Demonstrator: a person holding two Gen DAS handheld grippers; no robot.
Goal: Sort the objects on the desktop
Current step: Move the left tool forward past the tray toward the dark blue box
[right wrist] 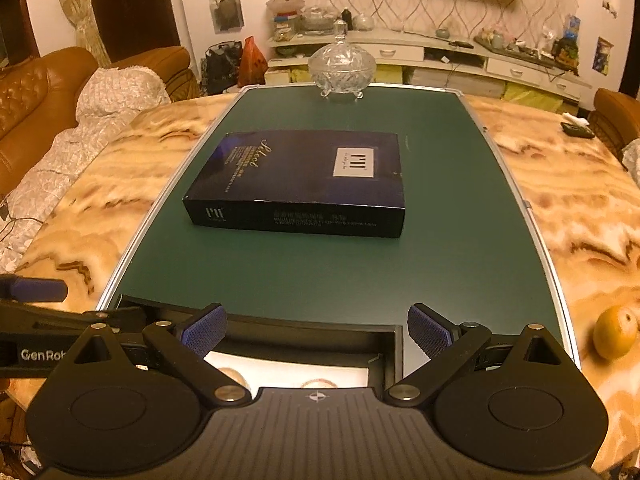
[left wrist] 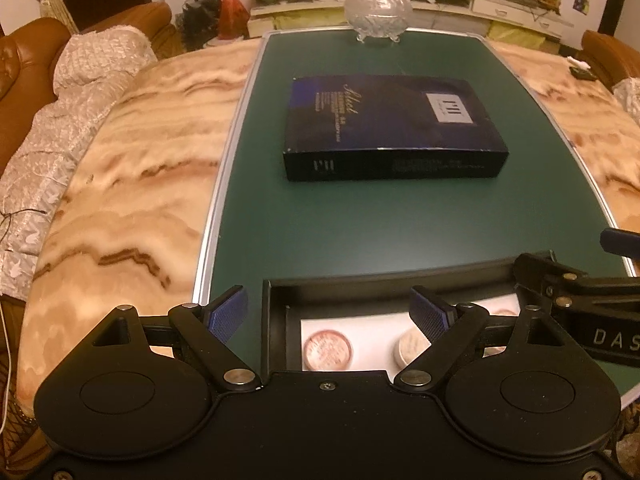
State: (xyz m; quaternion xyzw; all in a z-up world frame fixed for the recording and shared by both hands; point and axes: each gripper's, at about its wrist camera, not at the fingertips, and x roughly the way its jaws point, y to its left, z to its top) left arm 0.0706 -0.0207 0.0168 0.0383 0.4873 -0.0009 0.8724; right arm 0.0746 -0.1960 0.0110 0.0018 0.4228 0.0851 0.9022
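Note:
A dark blue box lid (left wrist: 390,126) lies flat in the middle of the green mat (left wrist: 340,224); it also shows in the right wrist view (right wrist: 298,184). An open black box tray (left wrist: 276,320) with a white insert holds round pink-lidded jars (left wrist: 328,350) at the mat's near edge; it also shows in the right wrist view (right wrist: 390,350). My left gripper (left wrist: 328,314) is open and empty, hovering over the tray's left end. My right gripper (right wrist: 318,330) is open and empty over the tray's right end.
A lidded crystal bowl (right wrist: 343,66) stands at the mat's far edge. An orange fruit (right wrist: 614,332) lies on the marble table (right wrist: 580,216) at right. A black remote (right wrist: 578,130) lies far right. A sofa with a white cover (left wrist: 60,120) is to the left.

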